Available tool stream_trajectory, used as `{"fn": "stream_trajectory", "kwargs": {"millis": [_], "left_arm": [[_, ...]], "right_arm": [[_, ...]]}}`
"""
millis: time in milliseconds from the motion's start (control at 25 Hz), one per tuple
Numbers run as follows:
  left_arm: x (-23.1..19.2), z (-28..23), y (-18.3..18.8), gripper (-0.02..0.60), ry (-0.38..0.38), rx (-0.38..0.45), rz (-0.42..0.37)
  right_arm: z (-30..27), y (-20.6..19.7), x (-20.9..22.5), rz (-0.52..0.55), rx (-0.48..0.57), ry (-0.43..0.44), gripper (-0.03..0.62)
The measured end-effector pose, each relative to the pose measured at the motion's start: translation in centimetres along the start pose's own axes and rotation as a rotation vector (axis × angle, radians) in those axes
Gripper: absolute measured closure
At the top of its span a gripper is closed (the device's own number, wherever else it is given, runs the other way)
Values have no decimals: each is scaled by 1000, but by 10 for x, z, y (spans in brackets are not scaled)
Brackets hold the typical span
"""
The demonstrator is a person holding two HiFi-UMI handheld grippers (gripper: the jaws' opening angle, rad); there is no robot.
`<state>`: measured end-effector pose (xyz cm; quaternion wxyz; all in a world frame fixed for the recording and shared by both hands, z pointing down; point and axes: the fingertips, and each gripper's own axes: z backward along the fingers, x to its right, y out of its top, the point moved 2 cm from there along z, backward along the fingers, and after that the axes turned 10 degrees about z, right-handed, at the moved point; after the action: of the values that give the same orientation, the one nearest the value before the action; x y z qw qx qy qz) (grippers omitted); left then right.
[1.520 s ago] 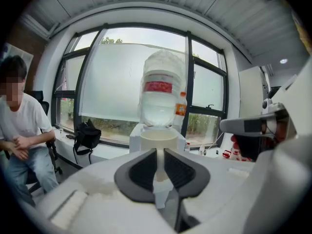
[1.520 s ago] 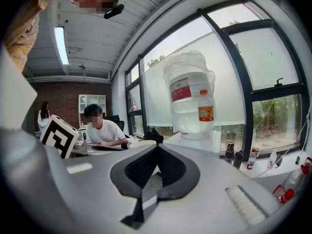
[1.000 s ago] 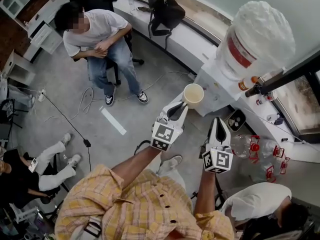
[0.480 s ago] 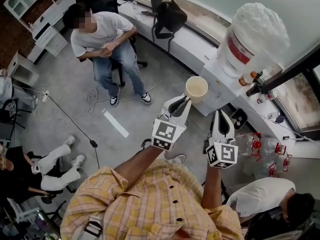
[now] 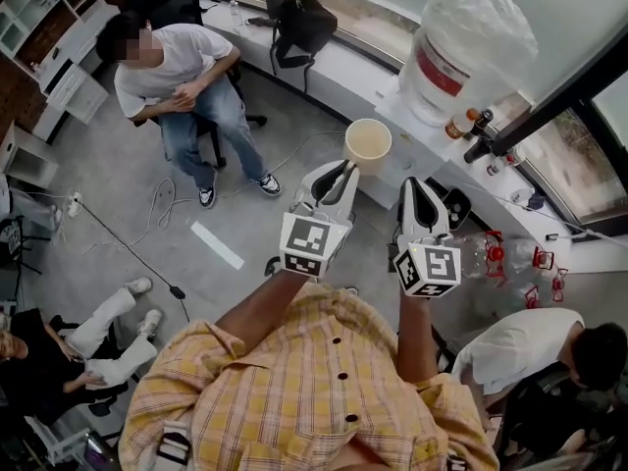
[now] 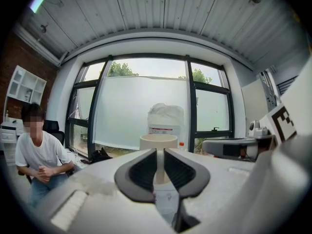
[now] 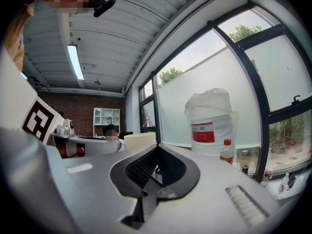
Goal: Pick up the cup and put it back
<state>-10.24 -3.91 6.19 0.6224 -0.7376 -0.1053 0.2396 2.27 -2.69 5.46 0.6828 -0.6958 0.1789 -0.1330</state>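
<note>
Head view, left gripper [image 5: 349, 171] fingers pinching cup [image 5: 368, 143] rim in open air, right gripper [image 5: 415, 185] fingers together.

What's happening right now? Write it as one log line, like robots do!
left gripper: shut on cup wall | cup: upright, held in the air | right gripper: shut, empty

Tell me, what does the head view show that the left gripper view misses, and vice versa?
Only the head view: the wearer's yellow checked shirt and the floor. Only the left gripper view: the ribbed ceiling and trees outside. Both: the cup pinched by its wall in the left gripper, the white jug and a seated person in a white T-shirt.
</note>
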Motion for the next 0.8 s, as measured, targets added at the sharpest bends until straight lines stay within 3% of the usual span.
{"fn": "stream_trajectory", "kwargs": {"millis": [800], "left_arm": [[3, -19, 9, 534, -18, 51, 14]], "right_arm": [[-13, 5, 20, 18, 12, -6, 605]]}}
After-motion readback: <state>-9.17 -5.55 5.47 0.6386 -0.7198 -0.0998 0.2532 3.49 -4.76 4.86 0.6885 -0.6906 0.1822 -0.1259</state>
